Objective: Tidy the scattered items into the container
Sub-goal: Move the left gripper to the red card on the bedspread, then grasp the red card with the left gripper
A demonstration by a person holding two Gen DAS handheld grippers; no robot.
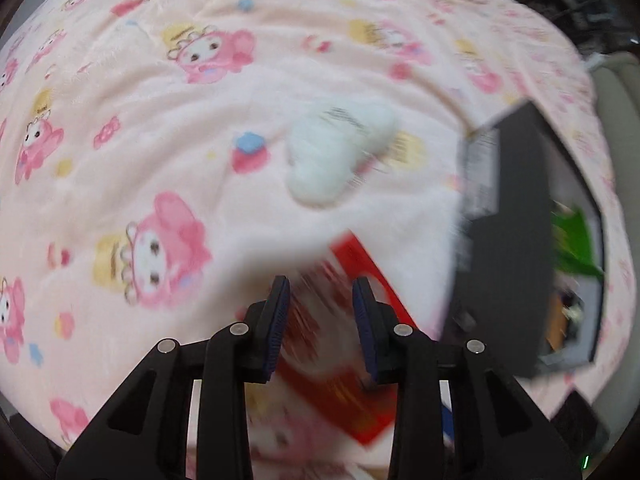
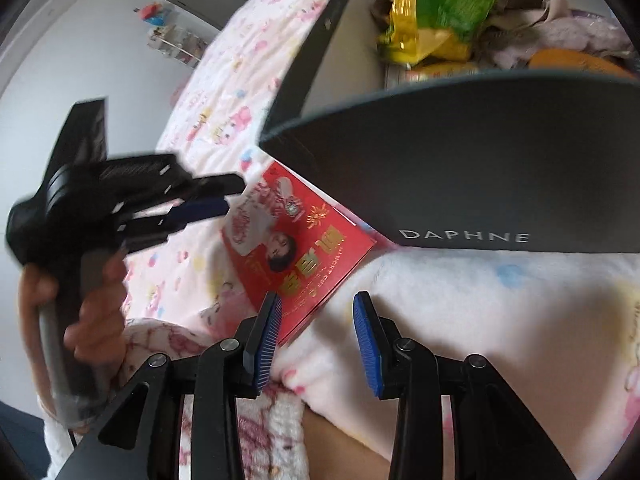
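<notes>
The flat red printed card packet point(image 2: 298, 252) lies on the bed beside the dark cardboard box point(image 2: 480, 176). Both claws, left claw point(image 1: 321, 292) and right claw point(image 2: 316, 308), stand apart, empty; next we judge a grasp on it.

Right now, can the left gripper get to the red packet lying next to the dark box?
Probably yes. The left gripper hangs right over the red packet, which lies flat on the pink blanket with nothing on top. Its jaws are apart and empty. The dark box stands close beside it, which may crowd one finger.
</notes>
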